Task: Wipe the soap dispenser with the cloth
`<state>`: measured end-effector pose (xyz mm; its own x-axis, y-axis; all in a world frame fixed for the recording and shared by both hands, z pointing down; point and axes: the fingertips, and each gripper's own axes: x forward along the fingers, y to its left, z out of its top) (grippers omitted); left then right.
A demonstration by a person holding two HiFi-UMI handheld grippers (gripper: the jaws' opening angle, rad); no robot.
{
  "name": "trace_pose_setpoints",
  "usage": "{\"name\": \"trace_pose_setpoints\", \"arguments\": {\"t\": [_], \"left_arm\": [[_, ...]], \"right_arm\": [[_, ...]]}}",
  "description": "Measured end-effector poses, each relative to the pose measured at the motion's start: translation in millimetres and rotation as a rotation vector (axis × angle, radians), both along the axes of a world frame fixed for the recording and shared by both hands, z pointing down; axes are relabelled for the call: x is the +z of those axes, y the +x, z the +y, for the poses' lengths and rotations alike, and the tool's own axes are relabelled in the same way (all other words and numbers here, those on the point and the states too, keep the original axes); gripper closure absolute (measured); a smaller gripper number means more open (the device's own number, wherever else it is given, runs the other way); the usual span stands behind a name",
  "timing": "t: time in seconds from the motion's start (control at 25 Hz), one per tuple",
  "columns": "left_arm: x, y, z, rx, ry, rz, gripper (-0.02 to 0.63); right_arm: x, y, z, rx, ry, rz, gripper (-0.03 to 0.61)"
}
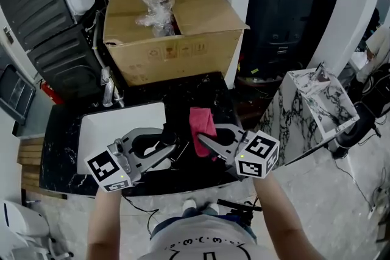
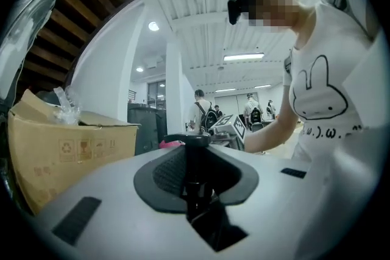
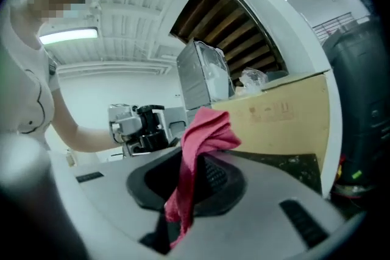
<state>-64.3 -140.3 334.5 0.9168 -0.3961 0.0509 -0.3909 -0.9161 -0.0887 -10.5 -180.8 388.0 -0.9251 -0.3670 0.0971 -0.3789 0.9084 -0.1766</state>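
The left gripper is clamped on the soap dispenser, a slim black upright thing with a flat cap, held by its neck between the dark pads. The right gripper is shut on the cloth, a red rag pinched low in the jaws, with a loose bunch standing up past the tips. The two grippers point toward each other over the front of the black counter, tips near but apart, so the cloth sits just beside the dispenser without touching it.

Each gripper view settles its own grip, which the head view leaves dark. The left gripper view also shows the cloth as a pink sliver behind the dispenser's cap, and the right gripper view shows the left gripper and the dispenser beyond the rag. Only the head view gives the layout. Whether the dispenser's base rests on the counter I cannot tell.

The white sink lies under and behind the left gripper, its rim next to the dispenser. The faucet stands at its back edge. A strip of bare counter runs behind the cloth to the cardboard box, which closes off the back. To the right, past the counter's end, stands a marble-patterned bin, with open floor in front of it.
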Motion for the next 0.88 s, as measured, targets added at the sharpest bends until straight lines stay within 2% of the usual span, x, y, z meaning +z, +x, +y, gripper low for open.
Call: {"name": "trace_pose_setpoints", "arguments": {"t": [0.28,0.6,0.72,0.88], "left_arm": [[-0.8,3.1,6.9,0.039,0.020,-0.037,0.523],[-6.3,6.7,15.6,0.099,0.015,-0.025,0.523],[-9.8,8.1,17.3,0.115,0.025,-0.026,0.523],[-11.9,9.1,17.1,0.124,0.035,-0.035,0.523]], "right_arm": [[-15.5,-15.4,18.5,-0.233,-0.036,-0.107,0.525],[3.4,-22.8,23.4,-0.400,-0.154,-0.098,0.526],[16.4,-29.7,19.7,-0.432,-0.198,-0.082,0.526],[32.2,-35.9,11.4,-0.413,-0.272,-0.091,0.526]]}}
